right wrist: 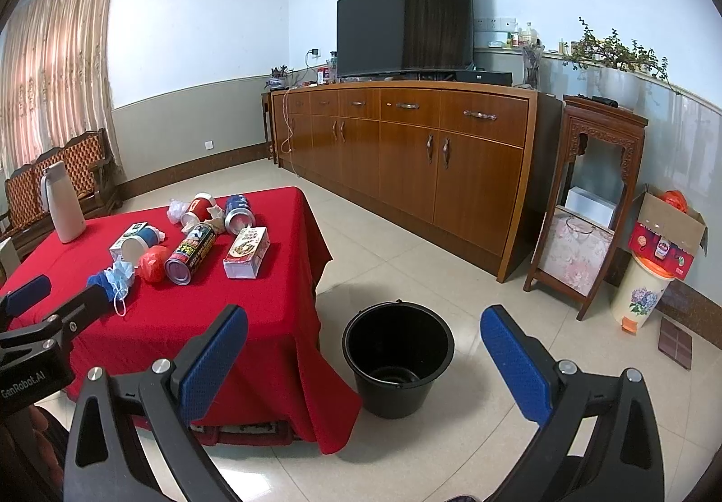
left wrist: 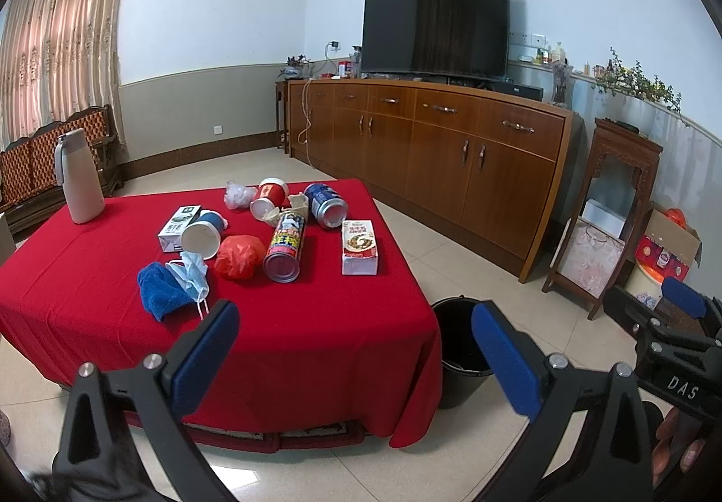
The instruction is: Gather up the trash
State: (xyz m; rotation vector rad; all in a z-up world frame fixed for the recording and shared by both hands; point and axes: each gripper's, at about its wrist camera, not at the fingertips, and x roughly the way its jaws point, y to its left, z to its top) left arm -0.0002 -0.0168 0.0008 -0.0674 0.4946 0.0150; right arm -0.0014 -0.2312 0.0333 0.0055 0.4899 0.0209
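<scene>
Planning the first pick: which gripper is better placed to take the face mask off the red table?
Left. The left gripper is open and over the table's near edge, with the face mask just ahead of it. The right gripper, also open, faces the black bucket on the floor beside the table.

Trash sat clustered on the red-clothed counter [left wrist: 280, 348]. Far end: crumpled white plastic wad [left wrist: 238, 194], red paper cup [left wrist: 269, 197] on its side, blue drink can [left wrist: 326, 205] on its side, base toward camera. Middle: tall red-yellow printed can [left wrist: 285, 247] lying down, crumpled red plastic bag [left wrist: 239, 256] just beside it, blue paper cup [left wrist: 204, 236] tipped over against a white-green carton [left wrist: 177, 227]. White-red food box [left wrist: 359, 246] lay flat at right. Light-blue face mask [left wrist: 192, 274] lay nearest. Black plastic bucket [right wrist: 398, 360] stood upright on the floor beside the counter.
</scene>
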